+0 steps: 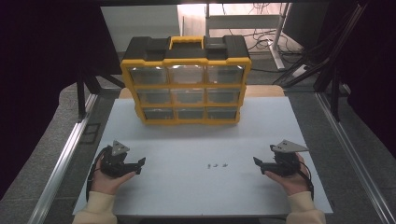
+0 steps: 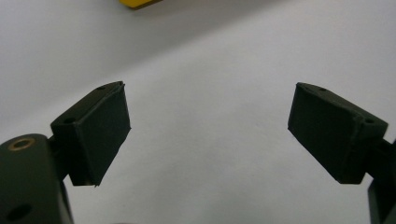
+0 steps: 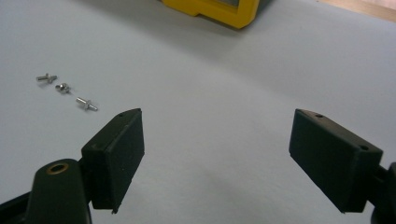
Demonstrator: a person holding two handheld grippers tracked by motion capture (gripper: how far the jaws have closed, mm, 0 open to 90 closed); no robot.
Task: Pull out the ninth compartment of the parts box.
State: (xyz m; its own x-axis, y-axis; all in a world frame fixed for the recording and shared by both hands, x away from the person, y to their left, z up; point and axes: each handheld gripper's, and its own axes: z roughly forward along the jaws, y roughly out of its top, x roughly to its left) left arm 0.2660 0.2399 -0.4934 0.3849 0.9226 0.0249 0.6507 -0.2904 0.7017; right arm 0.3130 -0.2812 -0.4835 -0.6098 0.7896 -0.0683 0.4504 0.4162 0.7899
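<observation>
Three small silver screws (image 1: 216,165) lie in a short row on the white table, between the two hands. In the right gripper view the same screws (image 3: 65,88) sit to the upper left of the jaws. My left gripper (image 1: 141,163) rests low at the table's front left, jaws wide apart with nothing between them (image 2: 208,135). At the front right my right gripper (image 1: 256,163) points toward the screws and stands open and empty (image 3: 217,158). A yellow and black drawer organizer (image 1: 186,79) stands upright at the back, its several clear drawers closed.
The white table (image 1: 201,140) has bare surface between the organizer and the hands. Metal rails (image 1: 60,163) run along both sides. The organizer's yellow corner (image 3: 219,9) shows at the top of the right gripper view.
</observation>
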